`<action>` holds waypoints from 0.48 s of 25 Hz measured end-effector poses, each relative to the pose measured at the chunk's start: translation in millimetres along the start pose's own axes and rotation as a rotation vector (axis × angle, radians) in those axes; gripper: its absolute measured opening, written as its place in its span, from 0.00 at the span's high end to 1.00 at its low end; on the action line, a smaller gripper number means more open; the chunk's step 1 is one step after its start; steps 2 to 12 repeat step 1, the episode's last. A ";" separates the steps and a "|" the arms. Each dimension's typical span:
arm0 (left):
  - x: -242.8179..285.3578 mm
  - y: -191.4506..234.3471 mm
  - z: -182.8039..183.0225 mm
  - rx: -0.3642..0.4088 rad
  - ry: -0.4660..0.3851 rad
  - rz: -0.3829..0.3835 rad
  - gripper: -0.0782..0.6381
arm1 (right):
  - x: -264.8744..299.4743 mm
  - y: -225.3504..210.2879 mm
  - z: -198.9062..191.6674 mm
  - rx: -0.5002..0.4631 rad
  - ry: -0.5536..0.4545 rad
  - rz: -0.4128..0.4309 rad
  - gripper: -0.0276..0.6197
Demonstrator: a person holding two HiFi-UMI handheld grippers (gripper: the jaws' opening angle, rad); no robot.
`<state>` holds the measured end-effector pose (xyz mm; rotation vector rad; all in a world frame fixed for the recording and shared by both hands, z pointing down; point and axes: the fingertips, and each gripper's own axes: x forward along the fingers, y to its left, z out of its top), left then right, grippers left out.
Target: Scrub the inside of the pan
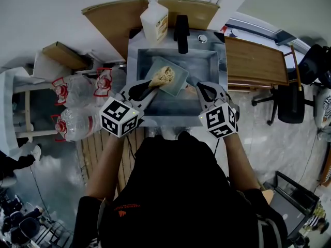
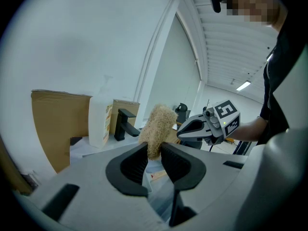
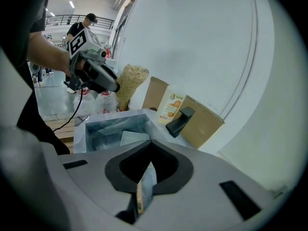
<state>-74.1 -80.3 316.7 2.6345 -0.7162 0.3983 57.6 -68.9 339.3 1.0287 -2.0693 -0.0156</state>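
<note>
Orange bottle label, print unreadable | left gripper: fibre scrubber | right gripper: pan

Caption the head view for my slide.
Left gripper holds a scrubber over the pan in the sink; right gripper clamps the pan's edge.

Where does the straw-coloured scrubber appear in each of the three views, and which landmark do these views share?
Head view: scrubber at upper centre, over the pan in the sink.
Left gripper view: scrubber at the centre, clamped in the left tongs.
Right gripper view: scrubber at upper left, at the tip of the left tongs.
Shared landmark: the black faucet.
</note>
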 end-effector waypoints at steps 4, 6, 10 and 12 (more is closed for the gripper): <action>0.1 -0.4 0.1 0.000 0.000 0.000 0.76 | -0.3 0.1 -0.1 0.000 0.000 0.000 0.95; 0.1 -0.4 0.1 0.000 0.000 0.000 0.76 | -0.3 0.1 -0.1 0.000 0.000 0.000 0.95; 0.1 -0.4 0.1 0.000 0.000 0.000 0.76 | -0.3 0.1 -0.1 0.000 0.000 0.000 0.95; 0.1 -0.4 0.1 0.000 0.000 0.000 0.76 | -0.3 0.1 -0.1 0.000 0.000 0.000 0.95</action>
